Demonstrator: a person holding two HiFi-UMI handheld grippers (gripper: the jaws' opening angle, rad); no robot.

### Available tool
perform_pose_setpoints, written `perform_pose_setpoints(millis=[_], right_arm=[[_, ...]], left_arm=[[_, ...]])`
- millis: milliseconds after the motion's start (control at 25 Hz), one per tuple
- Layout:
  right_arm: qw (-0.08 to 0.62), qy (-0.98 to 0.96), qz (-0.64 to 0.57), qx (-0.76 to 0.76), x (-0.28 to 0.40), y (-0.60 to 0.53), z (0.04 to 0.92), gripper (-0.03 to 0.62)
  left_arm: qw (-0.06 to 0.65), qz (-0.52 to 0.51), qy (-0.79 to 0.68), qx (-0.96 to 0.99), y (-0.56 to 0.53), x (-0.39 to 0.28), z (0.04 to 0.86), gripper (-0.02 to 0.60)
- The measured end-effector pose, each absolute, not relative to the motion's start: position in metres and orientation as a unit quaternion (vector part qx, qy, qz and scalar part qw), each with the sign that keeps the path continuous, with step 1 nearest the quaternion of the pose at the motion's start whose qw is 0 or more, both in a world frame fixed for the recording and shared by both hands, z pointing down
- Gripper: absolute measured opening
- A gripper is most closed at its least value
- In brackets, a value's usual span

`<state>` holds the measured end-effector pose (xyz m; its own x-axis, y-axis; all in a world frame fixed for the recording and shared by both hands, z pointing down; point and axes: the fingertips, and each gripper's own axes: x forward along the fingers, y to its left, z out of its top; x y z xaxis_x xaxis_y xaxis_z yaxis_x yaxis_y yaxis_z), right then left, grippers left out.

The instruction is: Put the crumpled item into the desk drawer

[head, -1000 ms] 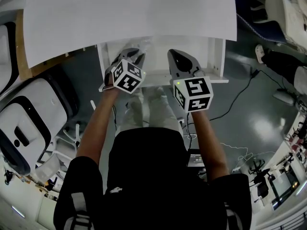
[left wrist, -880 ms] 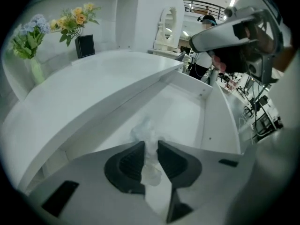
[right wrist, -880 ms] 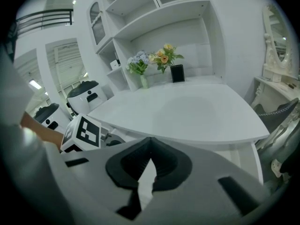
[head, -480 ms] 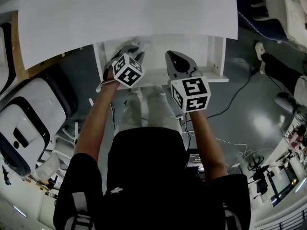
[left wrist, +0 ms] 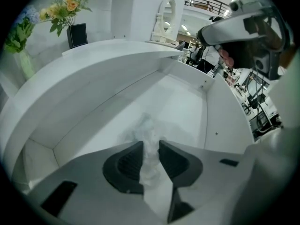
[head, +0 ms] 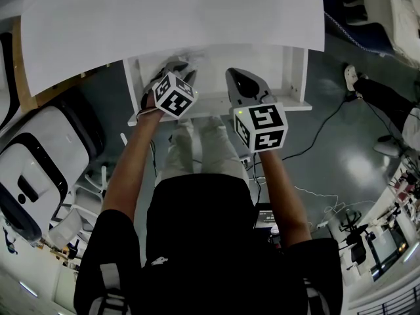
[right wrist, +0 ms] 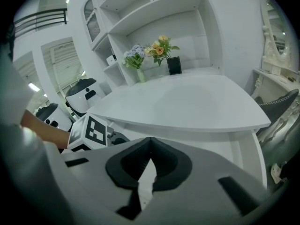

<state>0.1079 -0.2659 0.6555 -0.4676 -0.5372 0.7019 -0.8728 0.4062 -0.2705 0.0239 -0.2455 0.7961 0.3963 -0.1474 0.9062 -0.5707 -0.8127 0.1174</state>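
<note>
Under the white bench (head: pixel 170 31), the open white drawer (head: pixel 295 64) is receiving the drop. The left hand-held gripper (left wrist: pixel 151 151) reaches inside; its jaws have just been easing apart but press the crumpled white tissue (left wrist: pixel 149 130) between them, low over the drawer floor. The right hand-held gripper (right wrist: pixel 150 142) is closed and empty. Next, I judge: open fully and withdraw.

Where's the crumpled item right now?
Left gripper view: the crumpled item sits between the jaws of the left gripper, which have just been opening, inside the open drawer beneath the desktop.
</note>
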Motion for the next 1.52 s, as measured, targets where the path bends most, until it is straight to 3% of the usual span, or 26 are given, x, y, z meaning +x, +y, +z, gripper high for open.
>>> perform_pose_setpoints(millis=[360, 1160, 1520], right_arm=[[0.276, -0.794, 0.324, 0.435, 0.112, -0.258, 0.663, -0.005], [0.285, -0.794, 0.332, 0.422, 0.112, -0.254, 0.664, -0.005], [0.285, -0.797, 0.323, 0.423, 0.110, -0.253, 0.652, -0.005]], left_arm=[[0.221, 0.499, -0.228, 0.807, -0.242, 0.024, 0.798, 0.098], [0.215, 0.506, -0.219, 0.806, -0.238, 0.026, 0.794, 0.193], [0.198, 0.505, -0.216, 0.812, -0.241, 0.027, 0.779, 0.194]])
